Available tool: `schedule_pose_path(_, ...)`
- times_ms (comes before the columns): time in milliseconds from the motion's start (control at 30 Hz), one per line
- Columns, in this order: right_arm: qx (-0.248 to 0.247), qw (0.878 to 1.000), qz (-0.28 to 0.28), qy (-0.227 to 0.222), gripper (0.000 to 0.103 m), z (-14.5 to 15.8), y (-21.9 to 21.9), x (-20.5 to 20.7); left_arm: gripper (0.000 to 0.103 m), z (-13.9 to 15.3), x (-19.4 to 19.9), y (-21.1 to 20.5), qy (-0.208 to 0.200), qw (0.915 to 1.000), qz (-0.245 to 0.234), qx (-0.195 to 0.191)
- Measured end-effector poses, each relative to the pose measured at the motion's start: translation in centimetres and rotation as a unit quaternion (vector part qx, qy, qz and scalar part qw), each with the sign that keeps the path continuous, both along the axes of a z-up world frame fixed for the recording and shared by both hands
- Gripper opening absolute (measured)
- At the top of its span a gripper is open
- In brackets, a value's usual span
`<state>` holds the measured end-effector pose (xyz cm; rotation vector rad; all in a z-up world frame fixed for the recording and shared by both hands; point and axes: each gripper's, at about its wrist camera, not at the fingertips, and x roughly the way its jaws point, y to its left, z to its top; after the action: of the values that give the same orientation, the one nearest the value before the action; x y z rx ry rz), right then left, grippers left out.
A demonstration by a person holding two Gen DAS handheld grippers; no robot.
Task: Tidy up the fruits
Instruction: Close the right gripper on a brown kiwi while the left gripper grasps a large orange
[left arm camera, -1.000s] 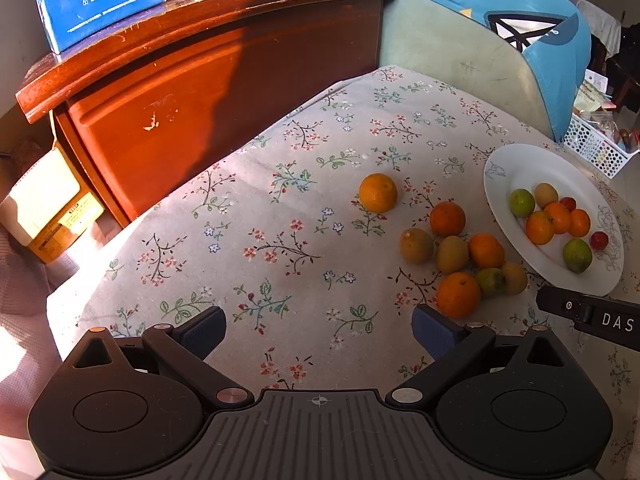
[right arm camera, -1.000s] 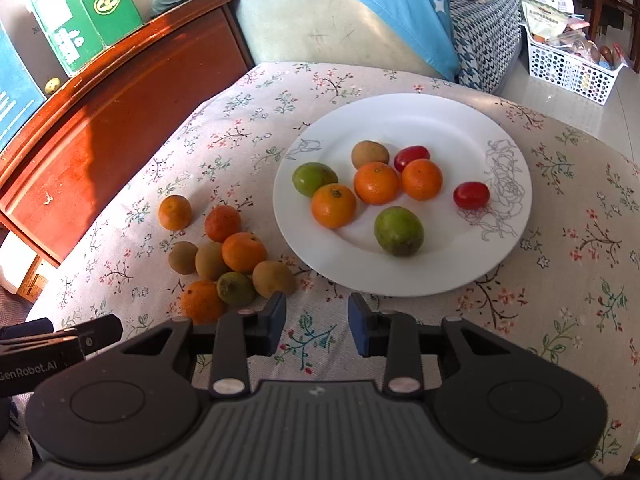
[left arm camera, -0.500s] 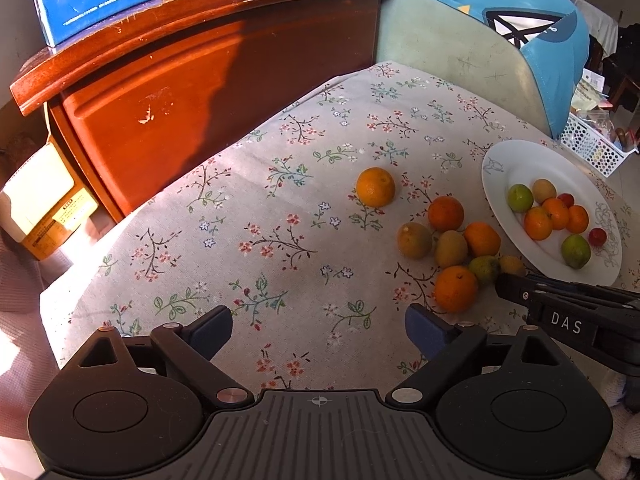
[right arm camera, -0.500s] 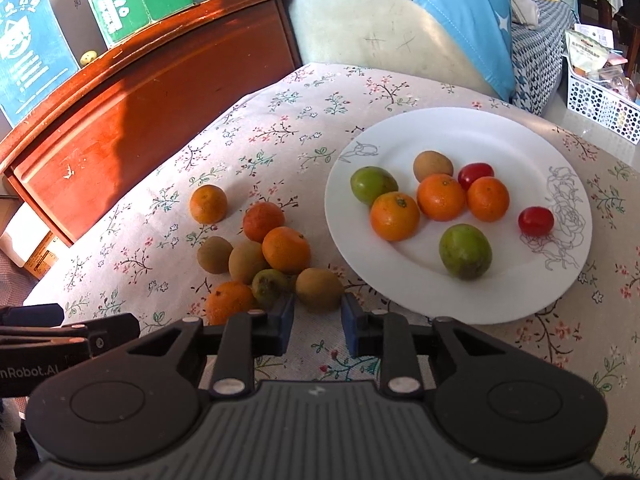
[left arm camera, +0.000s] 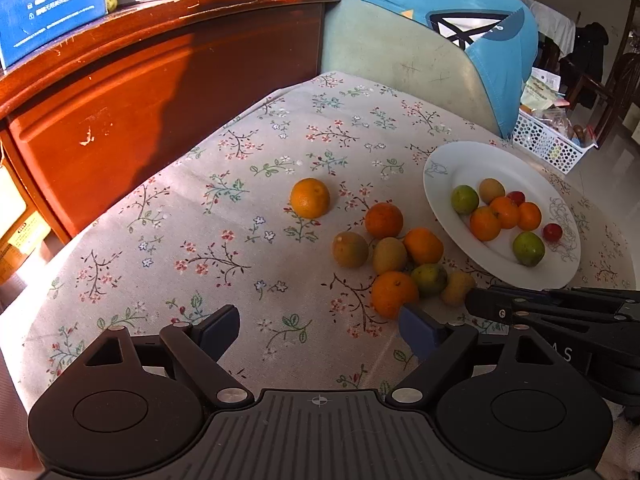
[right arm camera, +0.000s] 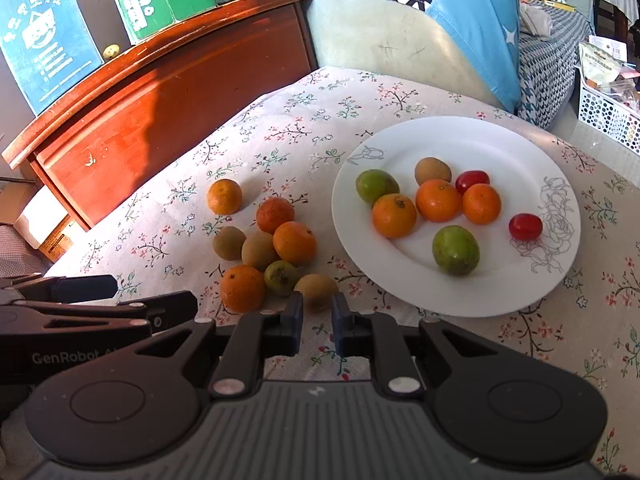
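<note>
A white plate holds several oranges, green fruits, a kiwi and red tomatoes; it also shows in the left wrist view. Left of it a loose cluster of oranges and kiwis lies on the floral cloth, with one orange apart. My right gripper is narrowly open, its fingertips just short of the nearest kiwi, not touching. My left gripper is wide open and empty, near the front orange.
A wooden cabinet with blue and green boxes stands behind the table. A pale chair with a blue cloth is at the back. A white basket sits at the far right.
My right gripper has moved left and forward to the loose cluster, its jaws narrowing. My left gripper has shifted closer to the fruits, still wide open.
</note>
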<state>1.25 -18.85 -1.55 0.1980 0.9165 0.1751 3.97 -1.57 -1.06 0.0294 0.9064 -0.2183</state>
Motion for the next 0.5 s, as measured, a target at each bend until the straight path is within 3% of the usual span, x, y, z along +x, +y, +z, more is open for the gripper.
schedule_pose_path(167, 0.022, 1.0, -0.005, 0.017, 0.017, -0.7, -1.5, -0.4, 0.078, -0.6, 0.1, -1.9, -0.008, 0.9997, -0.022, 0.005)
schedule_pose_path(367, 0.037, 0.999, -0.018, 0.005, 0.021, -0.6, -1.9, -0.3, 0.063, -1.2, 0.5, -3.1, -0.024, 0.9987, -0.043, 0.011)
schedule_pose_path(500, 0.034, 0.999, -0.022, 0.007, 0.021, -0.8, -1.7, -0.1, 0.06, -2.0, 1.2, -3.1, -0.016, 0.9987, -0.049, 0.001)
